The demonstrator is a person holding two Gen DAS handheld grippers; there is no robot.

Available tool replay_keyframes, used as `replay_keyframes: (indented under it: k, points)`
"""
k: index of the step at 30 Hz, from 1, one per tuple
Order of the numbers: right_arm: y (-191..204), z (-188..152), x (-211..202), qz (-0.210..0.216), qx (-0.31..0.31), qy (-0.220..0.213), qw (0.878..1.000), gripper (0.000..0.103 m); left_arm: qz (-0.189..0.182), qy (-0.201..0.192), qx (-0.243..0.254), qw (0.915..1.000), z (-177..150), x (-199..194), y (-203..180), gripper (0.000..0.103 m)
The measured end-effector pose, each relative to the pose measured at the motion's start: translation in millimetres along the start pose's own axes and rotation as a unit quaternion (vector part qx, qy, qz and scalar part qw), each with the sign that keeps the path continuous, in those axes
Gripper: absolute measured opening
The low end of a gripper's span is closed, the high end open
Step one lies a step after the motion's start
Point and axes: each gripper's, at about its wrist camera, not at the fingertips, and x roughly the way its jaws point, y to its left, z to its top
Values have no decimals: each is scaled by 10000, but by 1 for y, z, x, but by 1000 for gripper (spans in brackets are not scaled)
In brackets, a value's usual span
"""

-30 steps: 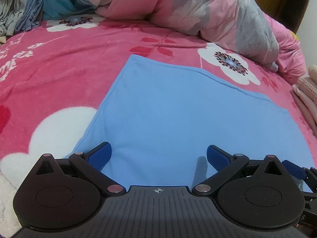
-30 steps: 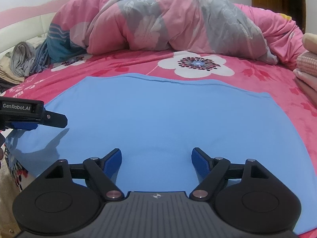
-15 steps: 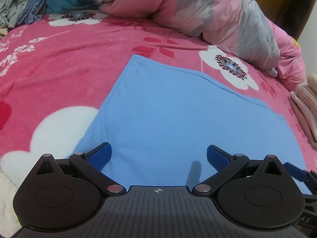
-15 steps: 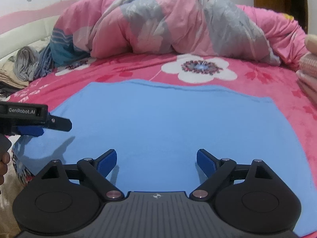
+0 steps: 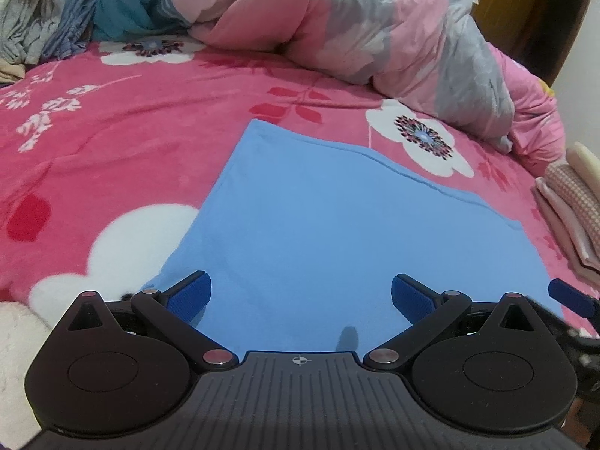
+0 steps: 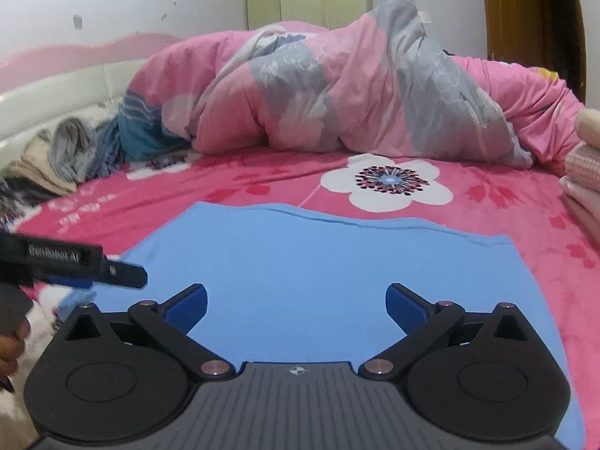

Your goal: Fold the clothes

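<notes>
The pink floral bedspread (image 5: 112, 142) is carrying everything; a bunched duvet (image 6: 337, 86) is lying along its far side. The blue garment (image 5: 356, 232), already folded into a flat panel, is lying spread near you, its seamed edge farthest away. You are holding the left gripper (image 5: 301, 296) and right gripper (image 6: 296, 302) over its near edge, the 2 fingers of each spread apart, gripping nothing. The cloth is looking light, soft and limp, so you should be pinching both layers at the near corners.
</notes>
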Motion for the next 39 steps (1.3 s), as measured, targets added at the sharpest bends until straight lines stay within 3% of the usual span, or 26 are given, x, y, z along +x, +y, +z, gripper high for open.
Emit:
replay_keyframes:
  k: [8,15,27,32,39]
  points:
    - [5,10,-11,203,219,-198,9994,103,215,-42,-138,9997,-8,-16,23,103]
    - [23,15,-15,658,65,-457,9968,103,464,-117,-294,9984,-13,-31,47,103]
    - [93,1,7,956,-1307,-300,9863,103,580,-280,-444,9969,-22,-40,77,103]
    - [113,-6,18,993,-1534,-191,9830,103,450,-325,-369,9978,-22,-36,78,103]
    - [126,-12,20,884,-1843,-365,9782,103,361,-322,-396,9980,-22,-31,83,103]
